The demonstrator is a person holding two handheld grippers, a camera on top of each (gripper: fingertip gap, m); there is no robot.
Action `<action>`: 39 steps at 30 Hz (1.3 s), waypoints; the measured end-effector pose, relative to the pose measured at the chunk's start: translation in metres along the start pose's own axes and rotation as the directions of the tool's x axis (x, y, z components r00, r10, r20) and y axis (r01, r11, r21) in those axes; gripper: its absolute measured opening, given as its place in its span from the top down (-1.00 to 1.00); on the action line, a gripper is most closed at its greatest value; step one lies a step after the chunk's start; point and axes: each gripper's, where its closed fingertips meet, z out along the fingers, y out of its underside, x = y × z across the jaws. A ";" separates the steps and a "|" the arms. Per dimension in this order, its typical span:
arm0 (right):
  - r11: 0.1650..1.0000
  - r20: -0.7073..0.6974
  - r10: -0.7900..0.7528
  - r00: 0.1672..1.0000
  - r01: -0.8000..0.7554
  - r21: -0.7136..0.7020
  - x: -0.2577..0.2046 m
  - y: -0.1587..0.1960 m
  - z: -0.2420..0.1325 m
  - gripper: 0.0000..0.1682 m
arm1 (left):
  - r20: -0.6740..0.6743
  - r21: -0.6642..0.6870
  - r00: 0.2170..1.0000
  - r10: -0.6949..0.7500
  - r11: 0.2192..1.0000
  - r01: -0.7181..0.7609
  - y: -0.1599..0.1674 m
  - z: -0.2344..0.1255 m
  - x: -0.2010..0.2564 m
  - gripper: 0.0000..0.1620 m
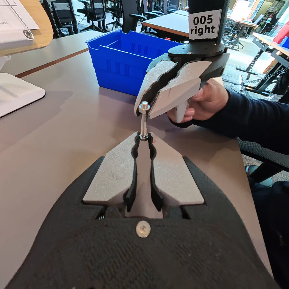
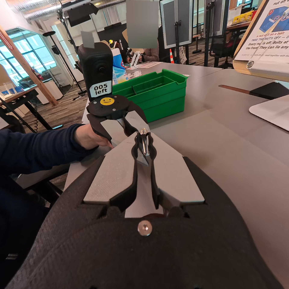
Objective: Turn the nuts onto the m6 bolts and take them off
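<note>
A silver M6 bolt (image 1: 143, 123) stands upright above the grey table (image 1: 62, 133), held between both grippers. My left gripper (image 1: 143, 136) is shut on the bolt's hex head (image 1: 143, 138) at the lower end. My right gripper (image 1: 143, 113) comes down from the upper right and is shut on a silver nut (image 1: 143, 109) near the threaded tip. In the right wrist view, the right gripper (image 2: 143, 134) clamps the nut (image 2: 144, 132). There the bolt (image 2: 145, 145) runs down to the left gripper's fingertips (image 2: 143, 160).
An empty blue bin (image 1: 125, 62) stands just behind the grippers. A green divided bin (image 2: 156, 97) stands behind the left gripper. A white stand base (image 1: 15, 93) and an instruction board (image 2: 265, 39) sit at the table's far side. The table edge (image 1: 244, 156) runs beside a chair. There is about 4 cm between the tips of the two grippers. The white stand base (image 1: 15, 93) is about 35 cm from both grippers' fingertips.
</note>
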 end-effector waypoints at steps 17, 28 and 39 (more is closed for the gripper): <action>0.999 0.113 -0.036 0.993 0.035 0.010 -0.021 -0.001 0.007 0.39 | -0.033 -0.028 0.998 -0.044 0.999 0.043 0.005 0.004 0.004 0.89; 0.999 0.082 0.014 0.997 -0.017 0.029 -0.011 -0.005 0.003 0.40 | -0.065 -0.014 0.994 -0.083 0.997 0.082 0.001 0.001 0.006 0.89; 0.996 0.076 0.050 0.996 -0.056 0.077 -0.006 -0.015 -0.007 0.45 | 0.065 0.068 0.985 -0.160 0.985 0.155 -0.007 -0.021 -0.032 0.90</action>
